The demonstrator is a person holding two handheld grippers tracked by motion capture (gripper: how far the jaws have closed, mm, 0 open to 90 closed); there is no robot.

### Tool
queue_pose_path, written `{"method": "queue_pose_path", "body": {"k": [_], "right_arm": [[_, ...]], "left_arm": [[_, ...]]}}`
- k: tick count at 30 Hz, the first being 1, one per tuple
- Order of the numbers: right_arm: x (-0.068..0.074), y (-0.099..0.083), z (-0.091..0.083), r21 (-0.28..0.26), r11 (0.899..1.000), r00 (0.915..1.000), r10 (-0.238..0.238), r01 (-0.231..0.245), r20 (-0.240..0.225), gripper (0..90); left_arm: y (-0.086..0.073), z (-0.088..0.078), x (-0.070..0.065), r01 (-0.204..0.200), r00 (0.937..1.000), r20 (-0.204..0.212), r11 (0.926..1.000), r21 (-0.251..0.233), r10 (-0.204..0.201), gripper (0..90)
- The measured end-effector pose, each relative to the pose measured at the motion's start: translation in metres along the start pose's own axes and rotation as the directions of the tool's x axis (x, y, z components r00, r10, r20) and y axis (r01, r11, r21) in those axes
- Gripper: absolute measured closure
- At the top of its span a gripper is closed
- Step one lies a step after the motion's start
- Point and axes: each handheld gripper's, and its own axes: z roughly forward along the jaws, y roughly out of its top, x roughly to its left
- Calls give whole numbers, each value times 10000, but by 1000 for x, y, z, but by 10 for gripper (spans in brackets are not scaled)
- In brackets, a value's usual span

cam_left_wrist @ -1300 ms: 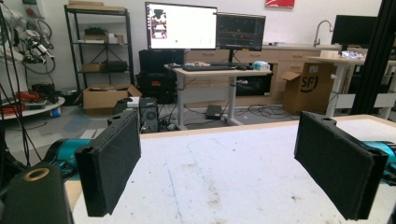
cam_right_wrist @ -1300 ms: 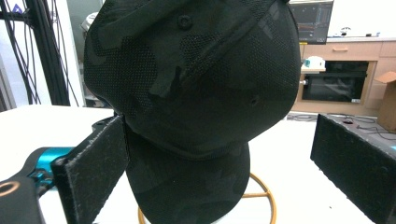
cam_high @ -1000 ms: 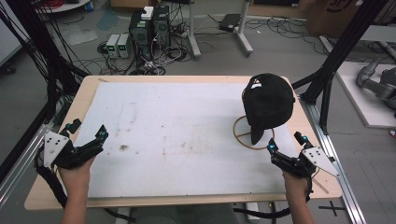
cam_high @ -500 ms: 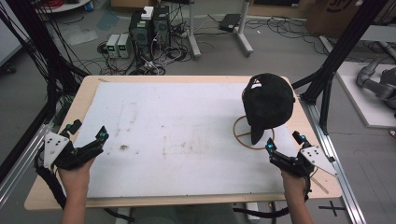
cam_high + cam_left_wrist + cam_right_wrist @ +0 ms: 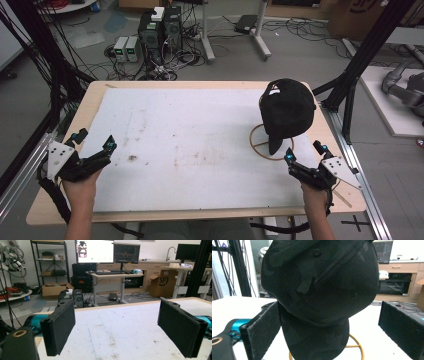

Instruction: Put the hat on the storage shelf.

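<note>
A black cap (image 5: 286,111) sits on a stand with a wooden ring base (image 5: 260,145) at the right side of the table, brim pointing down toward me. Just in front of it, near the table's front edge, my right gripper (image 5: 305,153) stands open. Seen from the right gripper view, the cap (image 5: 322,285) looms close ahead, beyond the wide-apart pads (image 5: 262,330), and the ring base (image 5: 358,345) shows below the brim. My left gripper (image 5: 94,141) rests open at the table's left side. Nothing lies between its pads (image 5: 60,327) above the white mat.
A white stained mat (image 5: 200,145) covers most of the wooden table (image 5: 60,210). Black frame posts (image 5: 350,85) stand just right of the cap. Computers and cables (image 5: 160,35) lie on the floor beyond the far edge.
</note>
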Motion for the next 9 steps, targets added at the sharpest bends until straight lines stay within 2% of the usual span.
{"method": "queue_pose_path", "body": {"k": [9], "right_arm": [[0,0,-1,-5,10000,10000,73,-73,32,41]], "left_arm": [[0,1,-1,-104,9999,63,9999,72,104,149]]}}
